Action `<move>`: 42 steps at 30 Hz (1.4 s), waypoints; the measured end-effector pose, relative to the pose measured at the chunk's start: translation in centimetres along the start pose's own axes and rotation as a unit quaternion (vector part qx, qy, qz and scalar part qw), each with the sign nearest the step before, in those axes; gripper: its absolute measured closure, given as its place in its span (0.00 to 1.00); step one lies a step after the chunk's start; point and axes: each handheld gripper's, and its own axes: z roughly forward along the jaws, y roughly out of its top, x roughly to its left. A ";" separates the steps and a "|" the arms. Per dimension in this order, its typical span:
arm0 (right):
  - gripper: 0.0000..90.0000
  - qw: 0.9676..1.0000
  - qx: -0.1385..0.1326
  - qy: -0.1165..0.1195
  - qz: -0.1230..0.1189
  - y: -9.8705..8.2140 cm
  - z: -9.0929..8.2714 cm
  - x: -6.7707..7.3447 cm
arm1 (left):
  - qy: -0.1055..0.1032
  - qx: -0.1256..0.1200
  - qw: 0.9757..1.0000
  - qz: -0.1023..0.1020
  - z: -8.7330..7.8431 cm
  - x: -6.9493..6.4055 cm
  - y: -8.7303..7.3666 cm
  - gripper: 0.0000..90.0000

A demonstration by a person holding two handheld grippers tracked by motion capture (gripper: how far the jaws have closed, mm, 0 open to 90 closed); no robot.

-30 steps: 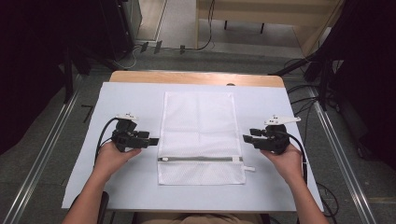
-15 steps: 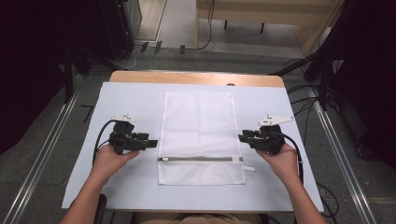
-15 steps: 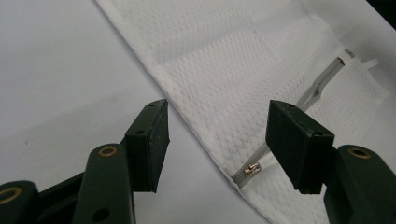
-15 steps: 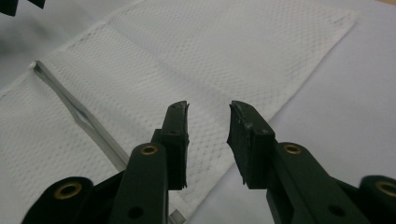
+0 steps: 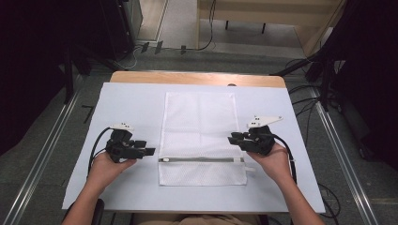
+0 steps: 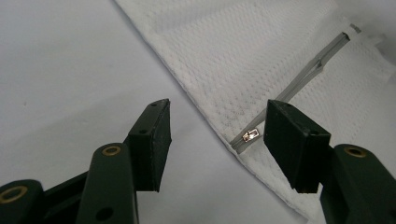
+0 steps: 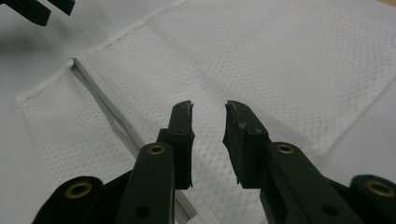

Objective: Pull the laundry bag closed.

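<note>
A white mesh laundry bag [image 5: 199,136] lies flat in the middle of the frame on the pale sheet covering the counter [image 5: 131,103], its zipper [image 5: 202,160] running across near the lower end — laid out square, likely so both ends can be reached at once.

The left claw [image 5: 149,151] sits just off the bag's left edge, level with the zipper. In the left gripper view its jaws stand wide apart and grasp nothing, bracketing the small metal zipper pull [image 6: 251,135] at the bag's edge; one pad hangs over bare sheet, the other over mesh. That framing suggests the pull is what it is lined up for.

The right claw [image 5: 233,138] hovers at the bag's right edge, a little above the zipper line in the frame. Its jaws have just been closing and now stand narrowly parted. In the right gripper view mesh lies beneath the gap, though whether the tips touch the fabric is hard to tell — nothing looks pinched. Its placement fits pinning or holding the cloth steady while the other side works the pull.
</note>
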 end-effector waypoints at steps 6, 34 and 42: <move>0.76 1.000 -0.001 0.014 0.001 0.4 1.1 0.5 | 0.003 0.008 1.000 -0.001 0.0 0.7 -0.6 0.46; 0.73 0.995 0.023 0.073 -0.062 3.0 5.8 6.2 | 0.017 -0.004 1.000 -0.007 -0.4 1.2 -0.3 0.45; 0.75 0.993 0.026 0.086 -0.071 3.5 7.2 7.5 | 0.013 -0.011 1.000 -0.002 -0.8 1.2 -0.4 0.44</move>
